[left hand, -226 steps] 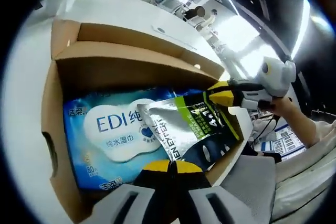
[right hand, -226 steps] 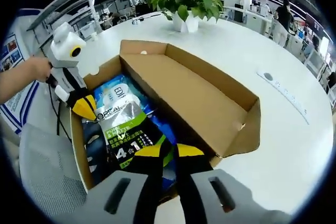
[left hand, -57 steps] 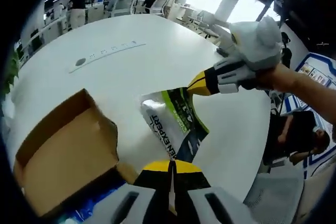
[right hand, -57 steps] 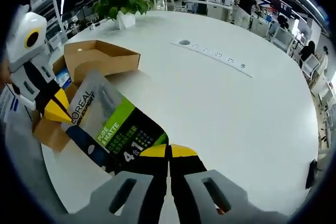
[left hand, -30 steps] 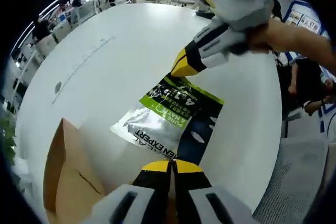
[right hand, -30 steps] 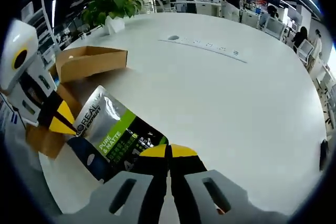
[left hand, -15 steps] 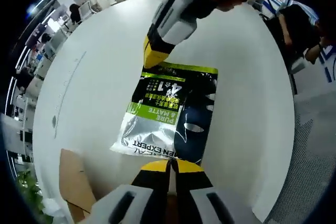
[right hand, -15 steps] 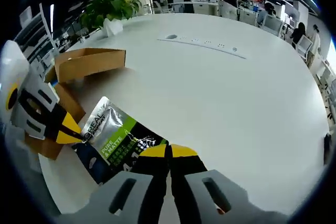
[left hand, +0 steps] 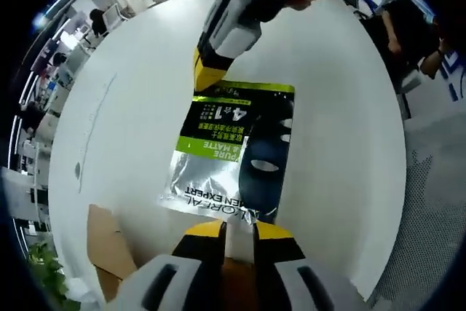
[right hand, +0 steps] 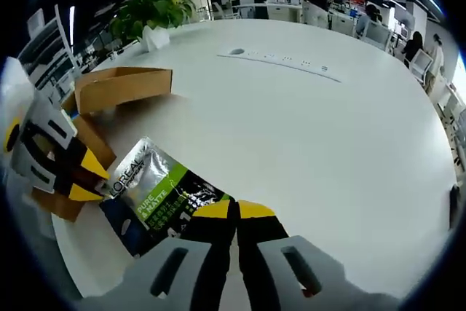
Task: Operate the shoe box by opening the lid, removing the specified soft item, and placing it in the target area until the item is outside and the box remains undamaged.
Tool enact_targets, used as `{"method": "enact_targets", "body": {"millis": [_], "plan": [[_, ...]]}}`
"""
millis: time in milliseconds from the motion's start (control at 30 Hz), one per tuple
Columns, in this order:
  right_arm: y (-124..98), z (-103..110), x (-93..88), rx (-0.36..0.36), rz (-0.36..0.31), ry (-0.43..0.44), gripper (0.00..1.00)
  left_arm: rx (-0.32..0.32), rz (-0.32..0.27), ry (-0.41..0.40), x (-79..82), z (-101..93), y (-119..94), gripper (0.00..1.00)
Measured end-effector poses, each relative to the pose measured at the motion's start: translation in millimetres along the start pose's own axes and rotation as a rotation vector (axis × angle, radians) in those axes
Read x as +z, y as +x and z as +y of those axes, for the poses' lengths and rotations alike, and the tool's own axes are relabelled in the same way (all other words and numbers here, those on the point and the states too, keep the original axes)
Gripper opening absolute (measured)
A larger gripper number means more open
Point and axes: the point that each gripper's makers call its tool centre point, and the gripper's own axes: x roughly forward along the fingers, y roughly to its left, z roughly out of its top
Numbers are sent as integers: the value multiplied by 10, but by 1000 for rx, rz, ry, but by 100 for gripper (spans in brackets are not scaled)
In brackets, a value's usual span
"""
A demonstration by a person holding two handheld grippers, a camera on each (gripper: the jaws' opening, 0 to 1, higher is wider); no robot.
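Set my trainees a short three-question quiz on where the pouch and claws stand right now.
1. True or false: the pouch lies outside the box.
2. The left claw is open beside the pouch's edge. What is the right claw doing?
A. Hanging open above the pouch
B. Shut on the pouch's end
C. Shut on the box wall
3. Fill in: the pouch rests flat on the white ____.

Key: 1 true; 2 B; 3 table.
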Motion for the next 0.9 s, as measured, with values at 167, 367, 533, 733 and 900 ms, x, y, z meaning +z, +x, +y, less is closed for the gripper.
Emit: {"method": "enact_targets", "body": {"millis": [167, 367, 533, 733, 900], "plan": [[3, 6, 3, 1, 2, -6, 0, 14, -55, -23, 76, 27, -122, 20], [-2, 0, 3, -3, 1, -20, 2, -7, -132, -106, 172, 48, -233, 23], [-37, 15, -1, 9, -2, -44, 5, -55, -216, -214, 264, 21, -342, 25], [-109, 57, 7, 11, -6, -58, 14, -57, -236, -244, 217, 49, -452, 26], [-184, 100, 60, 11, -17, -69, 18, -56, -282, -288, 213, 65, -583, 28]]}}
